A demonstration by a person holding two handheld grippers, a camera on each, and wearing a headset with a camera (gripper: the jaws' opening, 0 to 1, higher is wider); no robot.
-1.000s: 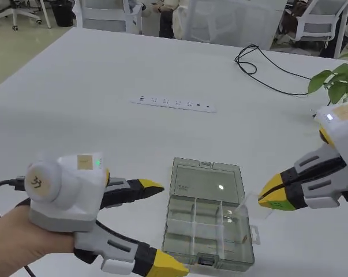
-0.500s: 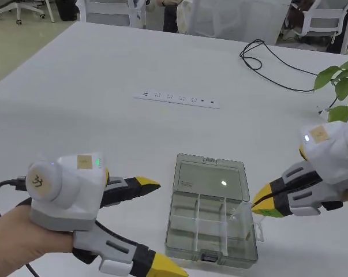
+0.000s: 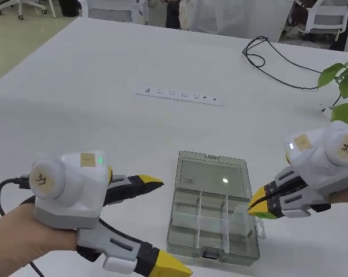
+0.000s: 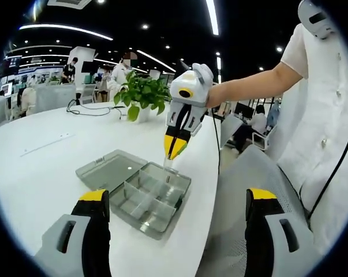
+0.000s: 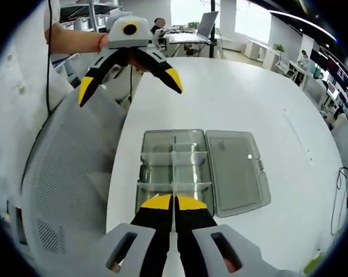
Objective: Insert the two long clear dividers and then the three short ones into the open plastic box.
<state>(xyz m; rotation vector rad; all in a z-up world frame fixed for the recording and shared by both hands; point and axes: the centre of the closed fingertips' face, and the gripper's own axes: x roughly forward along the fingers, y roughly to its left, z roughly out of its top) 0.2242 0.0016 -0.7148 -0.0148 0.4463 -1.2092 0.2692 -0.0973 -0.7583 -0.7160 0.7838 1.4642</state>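
Smoky clear plastic box (image 3: 172, 231) sat open on the white surface (image 3: 104, 127), its lid (image 3: 211, 173) laid flat behind the tray. Clear dividers (image 3: 200, 209) stood upright inside, splitting the tray into compartments. One short clear divider (image 3: 241, 217) hung upright at the tray's right end, pinched in the right gripper (image 3: 253, 206); contact with the tray was unclear.

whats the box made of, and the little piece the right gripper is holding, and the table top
Box: looks like smoky, see-through hard plastic with a glossy finish; a ceiling light glints on it.
Divider, pinched in the right gripper: thin clear plastic, nearly invisible, with only its edges catching light.
Table: white, smooth and fairly matte. Probably laminate, but the look leaves that open.
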